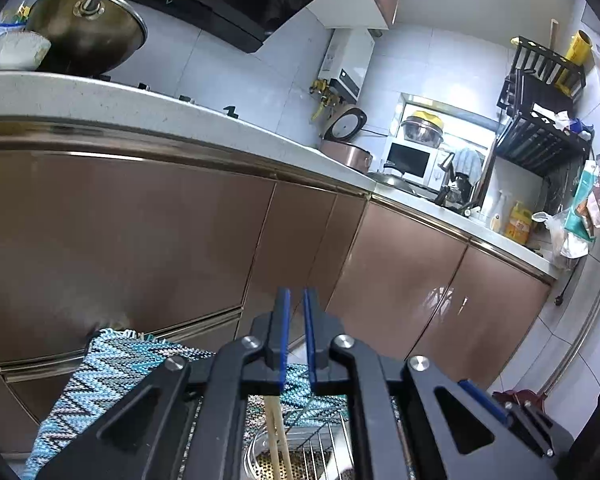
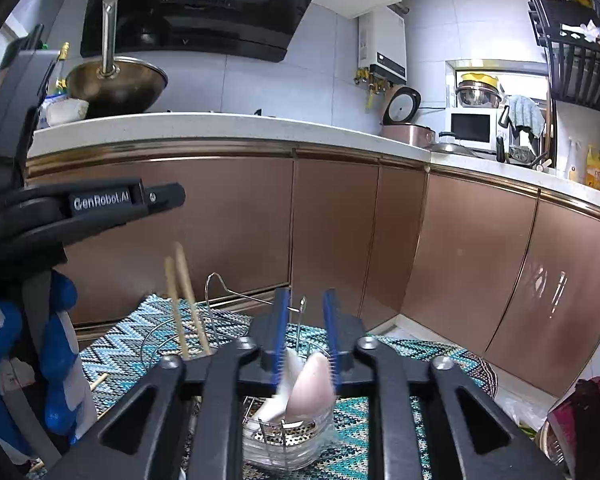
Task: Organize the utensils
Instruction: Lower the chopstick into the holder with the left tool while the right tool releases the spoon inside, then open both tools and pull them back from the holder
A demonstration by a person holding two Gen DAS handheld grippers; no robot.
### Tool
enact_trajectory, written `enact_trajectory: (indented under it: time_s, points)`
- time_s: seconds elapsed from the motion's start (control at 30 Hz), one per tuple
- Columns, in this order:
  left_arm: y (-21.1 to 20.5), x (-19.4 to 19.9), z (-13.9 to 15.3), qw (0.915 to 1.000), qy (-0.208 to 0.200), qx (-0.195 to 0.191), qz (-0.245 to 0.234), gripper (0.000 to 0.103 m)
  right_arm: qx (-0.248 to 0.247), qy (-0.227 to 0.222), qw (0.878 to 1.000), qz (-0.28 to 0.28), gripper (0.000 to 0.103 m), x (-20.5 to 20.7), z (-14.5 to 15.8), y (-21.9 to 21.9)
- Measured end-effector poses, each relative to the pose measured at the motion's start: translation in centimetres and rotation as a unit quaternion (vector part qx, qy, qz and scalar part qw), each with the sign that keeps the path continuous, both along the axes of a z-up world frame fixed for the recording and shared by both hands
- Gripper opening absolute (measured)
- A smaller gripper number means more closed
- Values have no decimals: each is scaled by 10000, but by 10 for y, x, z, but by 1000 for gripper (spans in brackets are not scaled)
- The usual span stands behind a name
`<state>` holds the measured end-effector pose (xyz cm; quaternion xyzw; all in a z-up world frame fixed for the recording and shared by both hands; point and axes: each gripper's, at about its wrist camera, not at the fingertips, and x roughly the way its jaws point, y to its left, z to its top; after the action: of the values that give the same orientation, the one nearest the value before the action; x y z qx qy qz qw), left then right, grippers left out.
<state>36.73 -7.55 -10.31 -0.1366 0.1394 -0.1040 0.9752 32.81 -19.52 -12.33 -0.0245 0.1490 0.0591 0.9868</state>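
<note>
Left wrist view: the left gripper [image 1: 296,300] is pointing at the brown cabinets [image 1: 140,232], its blue pads nearly together with only a thin slit and nothing between them. Below it a pair of chopsticks [image 1: 278,440] is standing in a wire holder [image 1: 320,440] with a perforated base, which is sitting on a zigzag mat [image 1: 112,364]. The chopsticks look free of the pads, so they are apparently already dropped in.

Right wrist view: the right gripper [image 2: 305,304] is hanging over the same holder [image 2: 284,432], its jaws standing partly apart. Two pale spoons [image 2: 300,388] are leaning in the holder right under the pads; one looks blurred, and I can't tell whether the pads are touching them, though they seem let go. The chopsticks [image 2: 186,304] are standing upright to the left in the wire frame, near the gloved hand [image 2: 56,352] carrying the left gripper [image 2: 168,196]. Another stick [image 2: 99,381] is lying on the mat [image 2: 400,412] just beside that glove.

My guess is that the sorting is well along: chopsticks and spoons are in the holder, and the loose stick is waiting for pickup.
</note>
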Motion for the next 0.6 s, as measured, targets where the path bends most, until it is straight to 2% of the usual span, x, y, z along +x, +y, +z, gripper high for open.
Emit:
enact_trajectory:
  time_s: [0.1, 0.23, 0.37, 0.43, 0.6]
  points:
    - [5, -14, 13, 10000, -65, 62, -16, 14, 39, -83, 10000, -23, 32, -12, 11, 0]
    - [15, -39, 33, 9999, -112, 106, 63, 33, 62, -177, 9998, -31, 37, -30, 26, -3]
    - [27, -70, 54, 9993, -271, 213, 146, 40, 122, -249, 9996, -59, 39, -53, 40, -6]
    - [34, -88, 64, 9987, -377, 275, 207, 48, 155, -276, 9995, -80, 41, -64, 47, -7]
    - [53, -127, 84, 9973, -567, 335, 335, 54, 208, -391, 9989, -121, 49, -97, 66, -8]
